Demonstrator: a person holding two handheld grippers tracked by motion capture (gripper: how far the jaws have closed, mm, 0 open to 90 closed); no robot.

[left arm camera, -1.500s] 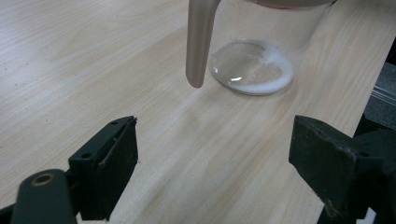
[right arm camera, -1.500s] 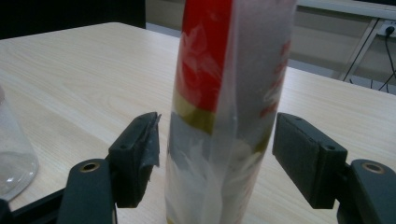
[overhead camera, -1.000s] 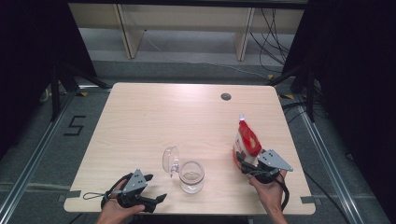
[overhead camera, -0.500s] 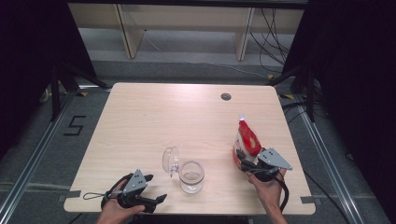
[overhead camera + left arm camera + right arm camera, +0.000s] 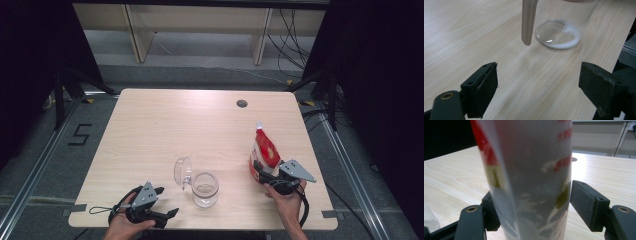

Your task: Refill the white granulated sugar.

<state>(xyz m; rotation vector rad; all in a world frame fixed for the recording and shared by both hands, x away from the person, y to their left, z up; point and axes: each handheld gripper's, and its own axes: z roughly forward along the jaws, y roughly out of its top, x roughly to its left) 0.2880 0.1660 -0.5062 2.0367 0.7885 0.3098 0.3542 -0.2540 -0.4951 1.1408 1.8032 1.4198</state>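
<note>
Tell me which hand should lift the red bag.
Right. The right gripper already has its fingers either side of the red bag, though a gap shows at one finger. The left gripper sits open near the jar, across the table.

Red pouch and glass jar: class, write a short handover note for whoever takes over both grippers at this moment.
Left gripper: open, holding nothing, resting at the table's near edge, aimed at the glass jar.
Right gripper: jaws around the red pouch, which stands upright; the right-hand pad stands just off the pouch, so no firm grip.
Jar: near the front centre, open, its lid tilted up beside it; a trace of white at its bottom.
Done: jar opened, pouch reached.
Left, likely: close on the pouch, carry it to the jar, pour.
</note>
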